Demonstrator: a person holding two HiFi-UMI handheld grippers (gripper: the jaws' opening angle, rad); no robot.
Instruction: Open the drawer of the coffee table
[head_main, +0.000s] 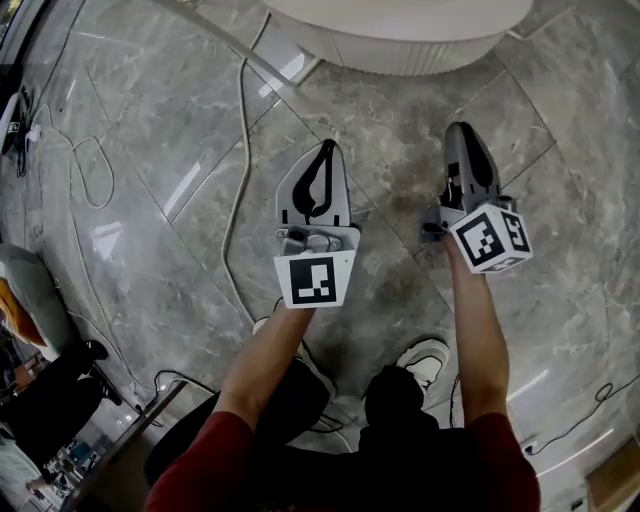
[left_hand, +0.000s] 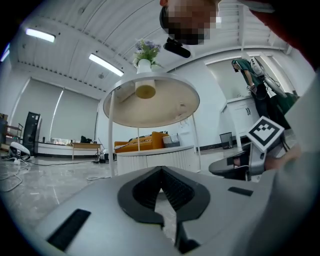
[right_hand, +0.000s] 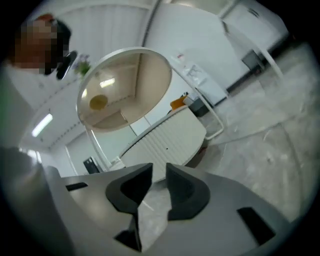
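Approach step. Left tool (head_main: 323, 150) closed, empty; right tool (head_main: 461, 132) slightly parted, empty. Both are short of the round white ribbed counter (head_main: 400, 52). Next: reach its drawer front, not yet discernible.

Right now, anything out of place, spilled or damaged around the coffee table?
Nothing spilled or damaged. One oddity: a loose white cable trails across the floor from near the coffee table past the left gripper. It could be a snag or trip risk.

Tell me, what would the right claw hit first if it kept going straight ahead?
Probably the coffee table, on its ribbed white lower body. The right claw points at it with only floor between; depth is unclear.
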